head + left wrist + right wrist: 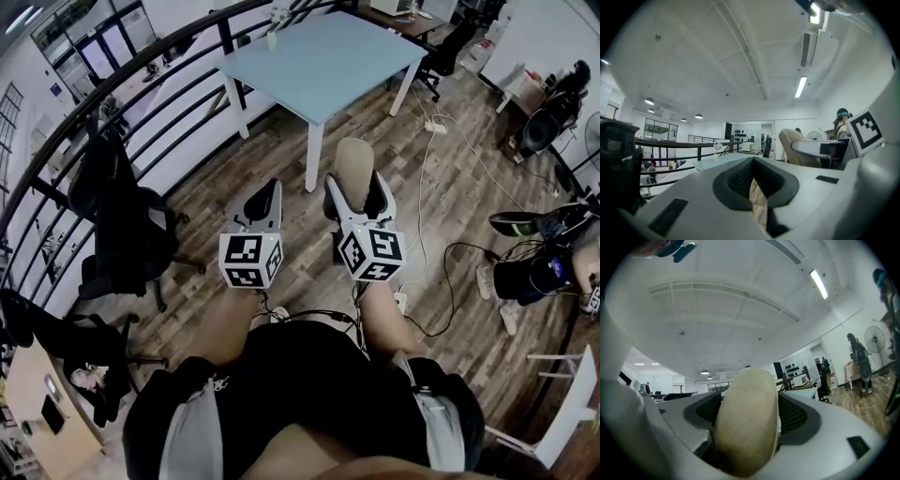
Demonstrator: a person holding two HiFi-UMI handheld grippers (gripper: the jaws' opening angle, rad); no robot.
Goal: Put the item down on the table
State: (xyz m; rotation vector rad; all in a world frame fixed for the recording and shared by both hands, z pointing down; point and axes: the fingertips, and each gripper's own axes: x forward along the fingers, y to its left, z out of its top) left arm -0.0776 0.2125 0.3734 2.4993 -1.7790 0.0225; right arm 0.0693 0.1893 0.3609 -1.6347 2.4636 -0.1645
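Observation:
My right gripper (357, 195) is shut on a tan, flat oval item (353, 163), held on edge in the air above the wooden floor. In the right gripper view the item (747, 425) fills the space between both black pads (794, 414) and sticks out past them. My left gripper (265, 202) hangs beside it at the same height, shut and holding nothing; in the left gripper view its jaws (755, 182) leave only a thin slit showing floor. The light blue table (328, 58) stands ahead, beyond both grippers, with a small white cup (272, 39) near its far left edge.
Black office chairs (122, 225) stand at the left by a dark railing (141, 105). Cables (424, 202) and a power strip (435, 125) lie on the wood floor at the right. A seated person (539, 267) and a white chair (572, 403) are at the right edge.

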